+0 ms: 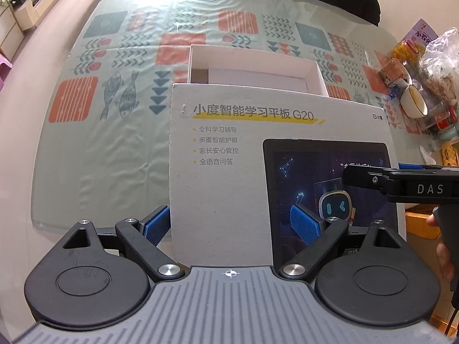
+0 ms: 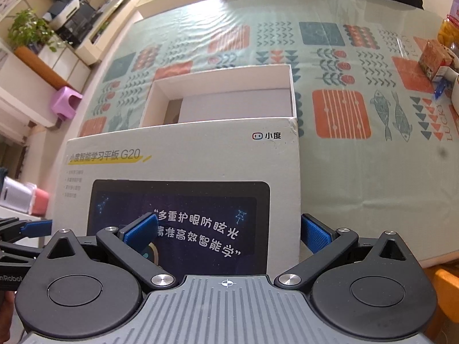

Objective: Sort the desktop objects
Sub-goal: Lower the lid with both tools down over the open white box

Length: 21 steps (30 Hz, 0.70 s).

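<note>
A white box lid (image 1: pixel 229 177) printed with a tablet picture is held tilted above the table, in front of the open white box base (image 1: pixel 252 70). My left gripper (image 1: pixel 229 226) straddles the lid's left edge, one blue pad (image 1: pixel 156 225) outside it, the other over the printed face. My right gripper (image 2: pixel 226 232) straddles the lid's (image 2: pixel 183 166) right edge the same way. Both sets of fingers stand wide apart; I cannot tell if the pads press on the lid. The box base (image 2: pixel 223 97) holds a flat white insert. The right gripper also shows in the left wrist view (image 1: pixel 401 183).
The table carries a patterned cloth (image 1: pixel 114 91) under glass. At its right side stand a bowl (image 1: pixel 413 101), a small carton (image 1: pixel 394 71), jars and bags (image 1: pixel 439 66). A purple stool (image 2: pixel 64 101) and cabinets lie beyond the left edge.
</note>
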Tool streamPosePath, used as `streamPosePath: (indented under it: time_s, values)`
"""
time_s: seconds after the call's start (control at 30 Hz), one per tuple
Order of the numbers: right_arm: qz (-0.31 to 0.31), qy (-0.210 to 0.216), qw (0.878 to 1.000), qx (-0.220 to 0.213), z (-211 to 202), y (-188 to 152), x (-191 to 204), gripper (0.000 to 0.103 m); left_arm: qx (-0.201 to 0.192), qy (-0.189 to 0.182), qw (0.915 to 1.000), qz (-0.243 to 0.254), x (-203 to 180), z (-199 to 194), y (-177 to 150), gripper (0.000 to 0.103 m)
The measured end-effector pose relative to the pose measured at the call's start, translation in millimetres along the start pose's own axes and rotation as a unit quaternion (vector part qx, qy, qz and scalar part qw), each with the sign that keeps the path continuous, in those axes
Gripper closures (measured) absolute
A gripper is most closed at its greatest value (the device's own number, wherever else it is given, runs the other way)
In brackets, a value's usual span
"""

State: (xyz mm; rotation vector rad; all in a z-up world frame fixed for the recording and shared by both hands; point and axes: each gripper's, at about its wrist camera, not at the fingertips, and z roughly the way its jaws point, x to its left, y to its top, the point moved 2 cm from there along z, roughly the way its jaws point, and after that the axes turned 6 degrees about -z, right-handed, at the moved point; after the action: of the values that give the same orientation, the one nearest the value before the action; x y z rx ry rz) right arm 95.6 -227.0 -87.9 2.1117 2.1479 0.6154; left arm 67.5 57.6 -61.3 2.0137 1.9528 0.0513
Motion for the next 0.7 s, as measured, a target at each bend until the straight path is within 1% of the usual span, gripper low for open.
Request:
streamPosePath:
  time_s: [0.3,0.57,0.7]
  values:
    - [0.015,0.001,1.000,0.000,9.2,22.4,-9.8,0.000,0.002,0.005,0.9999,0.010,-4.4,10.7,26.9,0.000]
    - [0.012,-0.001,1.000,-0.001,14.5,54.6,-18.0,0.000,-0.005,0.001,0.9999,0.011,-9.7,16.3,54.9,0.000]
    - [0.008,-0.001,1.000,0.001,19.8,70.5,-21.8,0.000,-0.003,0.003,1.0000,0.003,-11.4,21.8,70.3,0.000]
